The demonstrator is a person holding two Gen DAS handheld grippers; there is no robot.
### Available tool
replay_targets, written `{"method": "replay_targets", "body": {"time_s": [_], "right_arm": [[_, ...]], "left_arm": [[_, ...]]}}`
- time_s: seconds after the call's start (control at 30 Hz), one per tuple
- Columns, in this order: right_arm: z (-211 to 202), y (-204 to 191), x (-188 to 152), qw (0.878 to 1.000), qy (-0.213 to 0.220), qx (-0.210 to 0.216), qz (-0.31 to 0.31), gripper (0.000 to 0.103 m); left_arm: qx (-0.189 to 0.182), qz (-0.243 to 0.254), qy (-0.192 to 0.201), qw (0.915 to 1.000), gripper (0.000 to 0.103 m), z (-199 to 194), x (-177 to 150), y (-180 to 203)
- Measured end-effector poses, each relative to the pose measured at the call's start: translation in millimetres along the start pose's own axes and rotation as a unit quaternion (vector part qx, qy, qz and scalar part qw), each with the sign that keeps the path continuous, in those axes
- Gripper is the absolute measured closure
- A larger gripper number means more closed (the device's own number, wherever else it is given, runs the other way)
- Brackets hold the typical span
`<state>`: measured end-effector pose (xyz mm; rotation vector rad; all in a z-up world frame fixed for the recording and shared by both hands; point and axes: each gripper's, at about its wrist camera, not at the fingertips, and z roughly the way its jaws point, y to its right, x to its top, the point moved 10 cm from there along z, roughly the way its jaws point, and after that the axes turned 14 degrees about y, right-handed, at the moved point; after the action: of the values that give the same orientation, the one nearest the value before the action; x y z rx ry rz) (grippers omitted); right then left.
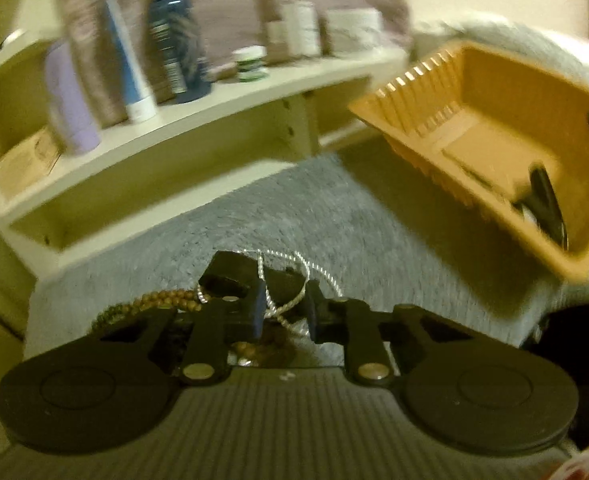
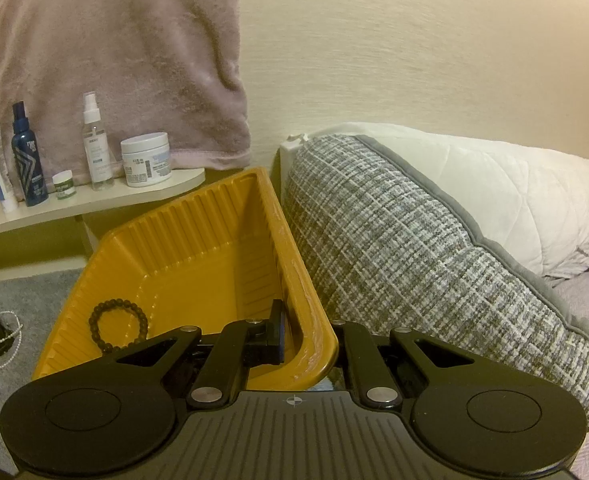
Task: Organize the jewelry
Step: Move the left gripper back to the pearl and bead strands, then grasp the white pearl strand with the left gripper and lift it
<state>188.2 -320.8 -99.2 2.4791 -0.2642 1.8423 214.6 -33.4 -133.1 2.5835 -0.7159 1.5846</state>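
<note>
Silver chain (image 1: 282, 292) between left jaws

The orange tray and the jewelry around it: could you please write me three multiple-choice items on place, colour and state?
1. Where is the dark bead bracelet?
A. on the shelf
B. inside the orange tray
C. on the pillow

2. What colour is the chain at the left tongs?
A. silver
B. red
C. green

3. How is the tray held?
A. flat on the carpet
B. hanging from the shelf
C. lifted and tilted by the right tongs

Answers: 1 B, it lies on the tray floor; 2 A, pale metallic links; 3 C, the tongs clamp its rim.
</note>
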Motion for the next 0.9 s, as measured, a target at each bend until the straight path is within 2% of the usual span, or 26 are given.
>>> {"method": "replay_targets", "body": {"time_s": [0.07, 0.17, 0.33, 0.47, 0.63, 0.73, 0.9], "right_arm": [[0.1, -0.1, -0.1, 1.000, 0.000, 0.000, 0.001, 0.094], [0.2, 0.5, -0.5, 1.000, -0.001, -0.001, 0.001, 0.094], [-0.6, 0.4, -0.6, 1.000, -0.001, -0.002, 0.001, 0.094], [-0.2, 0.3, -0.8, 1.000, -0.001, -0.002, 0.001, 0.094], [0.0, 0.8, -1.1, 1.000, -0.001, -0.002, 0.002, 0.094], [0.2, 0.5, -1.3, 1.000, -0.001, -0.001, 0.001, 0.094], [0.6, 0.5, -1.1, 1.000, -0.001, -0.001, 0.001, 0.094]], "left_arm": [[-0.010, 0.039, -0.010, 0.9991, 0.086, 0.4, -5.2, 1.5], [-0.021, 0.117, -0.022, 0.9927, 0.086, -1.4, -14.2, 2.7], [-0.040, 0.237, -0.027, 0.9703, 0.086, -0.7, -23.7, 9.3], [-0.057, 0.305, -0.025, 0.9502, 0.086, 3.6, -27.5, 15.7], [-0.077, 0.348, -0.029, 0.9340, 0.088, 7.1, -29.1, 20.8], [-0.095, 0.354, -0.040, 0.9297, 0.096, 9.2, -30.3, 21.7], [-0.113, 0.375, -0.052, 0.9186, 0.101, 11.3, -31.0, 24.4]]}}
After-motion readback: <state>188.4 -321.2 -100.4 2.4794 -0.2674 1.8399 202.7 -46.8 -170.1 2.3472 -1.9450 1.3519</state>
